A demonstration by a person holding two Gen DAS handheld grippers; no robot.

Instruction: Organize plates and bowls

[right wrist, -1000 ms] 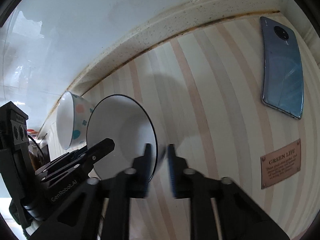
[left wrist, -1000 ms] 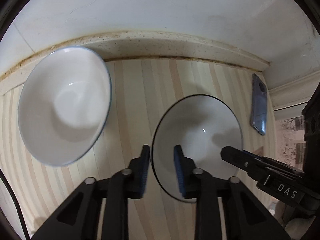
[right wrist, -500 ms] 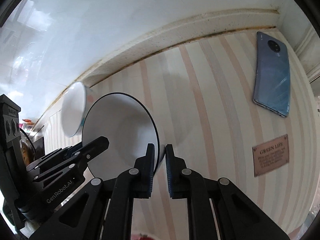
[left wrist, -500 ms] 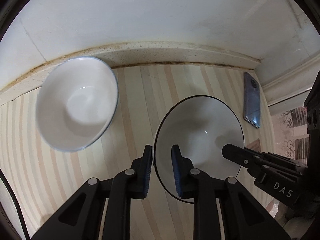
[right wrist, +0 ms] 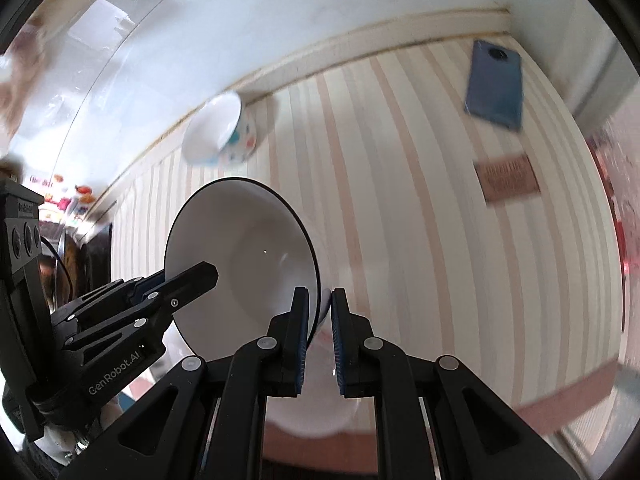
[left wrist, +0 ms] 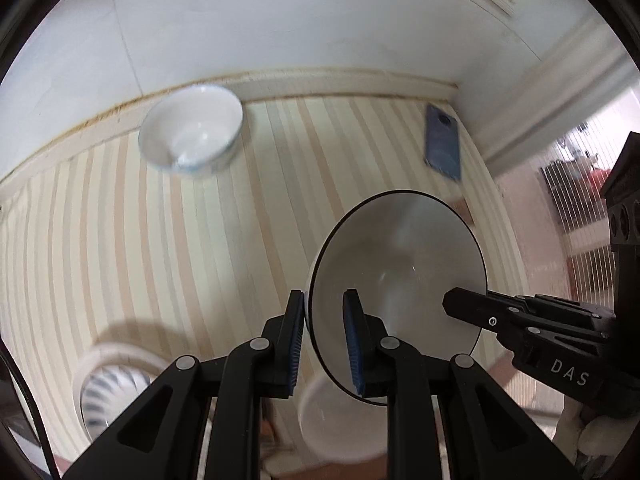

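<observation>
- The left hand-held gripper is closed on the rim of a white bowl with a thin black edge: one blue pad lies against the outside of the wall, the other inside.
- The right hand-held gripper pinches the opposite side of the same rim; its two pads are drawn close together with the bowl's wall between them.
- The black-rimmed bowl hangs between the two grippers, tilted steeply so that its opening faces both cameras. It is held above the counter, which is covered in cream and tan stripes.
- Directly below the held bowl, another white bowl sits near the bottom of the left wrist view, partly hidden by the fingers. Whether the two bowls touch cannot be told.
- A white bowl with coloured dots on its outside stands far back on the counter, just beside the stained strip where the counter meets the white wall.
- A round dish with a blue radial pattern lies on the counter at the lower left of the left wrist view, blurred.
- A blue phone lies flat near the far right corner of the counter, well apart from the bowls.
- A small brown label is on the counter, nearer than the phone; its lettering is too blurred to read.
</observation>
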